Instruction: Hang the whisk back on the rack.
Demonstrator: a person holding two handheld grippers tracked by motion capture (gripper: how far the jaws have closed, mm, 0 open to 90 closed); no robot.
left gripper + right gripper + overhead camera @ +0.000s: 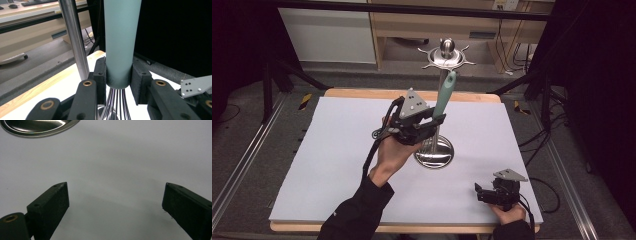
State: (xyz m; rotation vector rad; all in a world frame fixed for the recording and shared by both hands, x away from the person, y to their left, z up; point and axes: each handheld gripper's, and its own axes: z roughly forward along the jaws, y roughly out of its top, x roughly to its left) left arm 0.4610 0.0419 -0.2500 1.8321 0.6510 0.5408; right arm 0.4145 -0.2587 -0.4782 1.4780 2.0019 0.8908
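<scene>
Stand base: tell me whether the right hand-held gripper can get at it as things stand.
Probably yes. The right hand-held gripper rests open on the white table cover, and only bare cover lies between it and the stand base.

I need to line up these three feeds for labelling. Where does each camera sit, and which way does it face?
High view: fixed above the person's side, looking forward and down on the white table; both forearms enter from the bottom.
Left gripper view: rides the left claw, looking along its jaws, shut on the whisk beside the stand's pole.
Right gripper view: rides the right claw, jaws open, facing the table and the stand's base.
Shared: high and left gripper views both show whisk and pole.
</scene>
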